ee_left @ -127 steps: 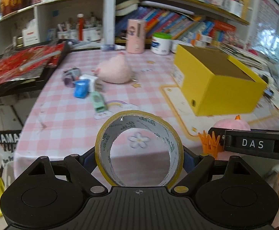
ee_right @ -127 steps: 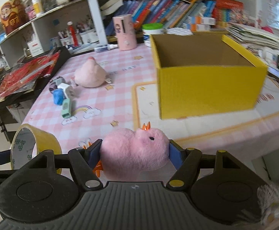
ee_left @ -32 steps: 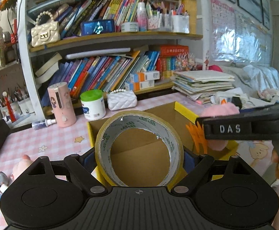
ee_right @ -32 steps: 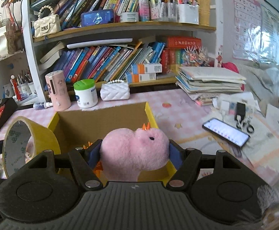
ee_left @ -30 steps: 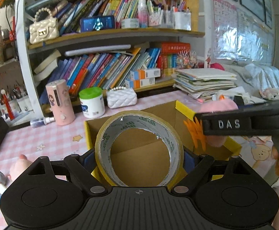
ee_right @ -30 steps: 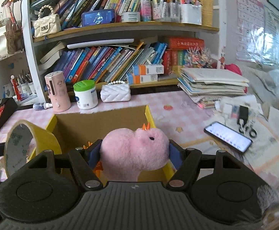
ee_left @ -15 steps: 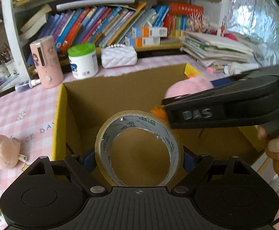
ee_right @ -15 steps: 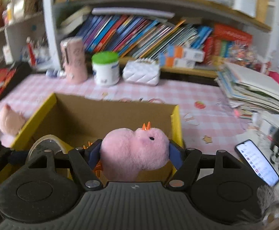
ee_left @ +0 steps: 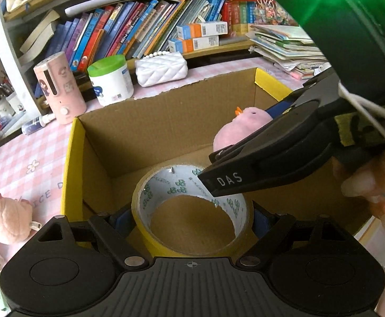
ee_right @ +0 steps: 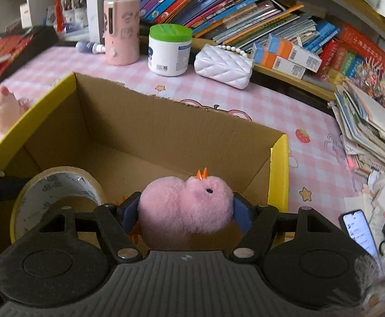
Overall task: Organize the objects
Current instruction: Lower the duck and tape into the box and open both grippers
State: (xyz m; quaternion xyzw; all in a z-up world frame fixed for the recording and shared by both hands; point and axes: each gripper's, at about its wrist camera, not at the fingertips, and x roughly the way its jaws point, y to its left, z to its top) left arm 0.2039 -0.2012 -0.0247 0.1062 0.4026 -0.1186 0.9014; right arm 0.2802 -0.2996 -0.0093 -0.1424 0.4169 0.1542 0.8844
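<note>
My left gripper is shut on a yellow roll of tape and holds it inside the open yellow cardboard box, above its floor. My right gripper is shut on a pink plush chick with an orange crest and holds it over the box, near its right side. The chick and the right gripper's body show in the left wrist view, crossing over the tape. The tape shows at the lower left of the right wrist view.
A pink plush pig lies on the pink checked tablecloth left of the box. Behind the box stand a pink cylinder, a white jar with a green lid and a white quilted purse. A phone lies at the right. Bookshelves rise behind.
Both grippers have tilted down and moved forward into the box. The tape and the chick now sit lower inside it, and the right gripper crosses closer over the tape.
</note>
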